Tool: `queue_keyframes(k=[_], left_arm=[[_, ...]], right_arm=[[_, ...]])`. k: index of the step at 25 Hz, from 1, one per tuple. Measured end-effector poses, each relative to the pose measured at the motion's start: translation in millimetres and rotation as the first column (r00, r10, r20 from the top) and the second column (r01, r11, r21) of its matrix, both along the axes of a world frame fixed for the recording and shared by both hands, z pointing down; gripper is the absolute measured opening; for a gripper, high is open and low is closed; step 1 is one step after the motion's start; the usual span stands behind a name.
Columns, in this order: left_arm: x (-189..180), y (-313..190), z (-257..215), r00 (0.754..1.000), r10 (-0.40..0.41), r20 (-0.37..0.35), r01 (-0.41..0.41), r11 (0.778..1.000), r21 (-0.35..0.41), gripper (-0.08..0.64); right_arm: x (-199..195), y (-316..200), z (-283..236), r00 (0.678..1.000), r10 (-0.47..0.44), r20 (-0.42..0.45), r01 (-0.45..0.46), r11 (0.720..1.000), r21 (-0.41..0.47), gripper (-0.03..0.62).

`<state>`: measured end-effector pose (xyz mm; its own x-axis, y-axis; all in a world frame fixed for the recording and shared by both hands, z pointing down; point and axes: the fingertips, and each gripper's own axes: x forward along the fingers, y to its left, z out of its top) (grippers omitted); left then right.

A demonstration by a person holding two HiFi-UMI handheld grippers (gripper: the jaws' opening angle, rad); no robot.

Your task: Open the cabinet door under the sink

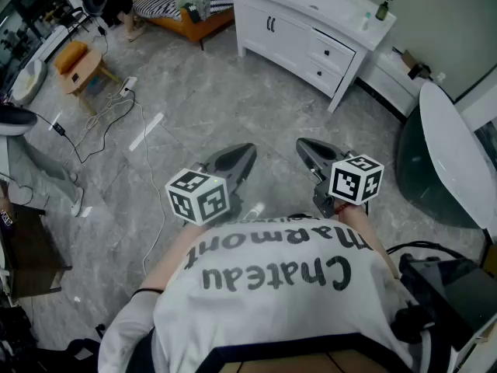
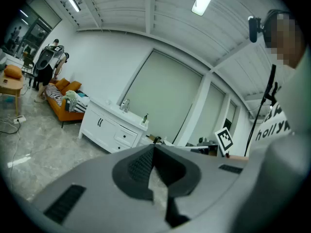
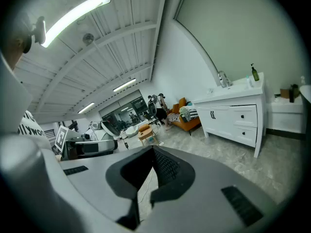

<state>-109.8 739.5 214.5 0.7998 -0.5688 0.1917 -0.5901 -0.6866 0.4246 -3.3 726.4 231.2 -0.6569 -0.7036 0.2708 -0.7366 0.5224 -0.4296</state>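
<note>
While standing well apart from the cabinet [image 1: 299,33], judged to be at the approach step only, with nothing of the opening begun.

From the head view: left tongs [image 1: 235,160] and right tongs [image 1: 309,154] held side by side just ahead of the chest, both aimed across bare floor [image 1: 194,92] toward the far wall. Cabinet door [image 1: 286,37] under the sink [image 1: 311,2] closed, dark handles [image 1: 270,25] paired where the two door leaves meet, drawers [image 1: 330,53] to the right of them. No touch between either tongs and anything.

From the left gripper view: left tongs [image 2: 154,148] clenched tip to tip and empty, only a sliver of floor showing behind the pads. Cabinet [image 2: 109,127] far off and left of the tips, door shut.

From the right gripper view: right tongs [image 3: 153,149] likewise clenched tight, gripping nothing. Cabinet [image 3: 233,118] off to the right of the tips, handles [image 3: 212,114] plain on the closed door, a stretch of floor between.

Next, probably: walk in close, bring one tongs down to handle height, release it wide enough to pass around a handle, clench on it, then pull outward along the hinge's swing. Likely to slip off so slim a handle if clenched off centre.
</note>
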Motion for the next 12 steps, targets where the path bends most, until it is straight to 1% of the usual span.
queue_keyframes(k=[4, 8, 10, 12], left_arm=[[-5, -6, 1, 1.0, 0.007, 0.001, -0.007, 1.0, 0.001, 0.005], [-12, -13, 1, 1.0, 0.008, -0.001, -0.008, 1.0, -0.003, 0.005], [-15, -16, 2, 1.0, 0.009, -0.006, -0.009, 1.0, -0.006, 0.005], [-17, -18, 3, 1.0, 0.01, -0.009, -0.01, 1.0, -0.006, 0.005]], right_arm=[[-8, -6, 1, 1.0, -0.004, -0.022, 0.004, 1.0, 0.005, 0.011], [-14, -13, 0, 1.0, 0.002, -0.025, -0.002, 1.0, 0.003, 0.011], [-16, -17, -2, 1.0, 0.01, -0.013, -0.01, 1.0, 0.009, 0.011], [-18, -21, -3, 1.0, 0.014, 0.018, -0.014, 1.0, 0.013, 0.011]])
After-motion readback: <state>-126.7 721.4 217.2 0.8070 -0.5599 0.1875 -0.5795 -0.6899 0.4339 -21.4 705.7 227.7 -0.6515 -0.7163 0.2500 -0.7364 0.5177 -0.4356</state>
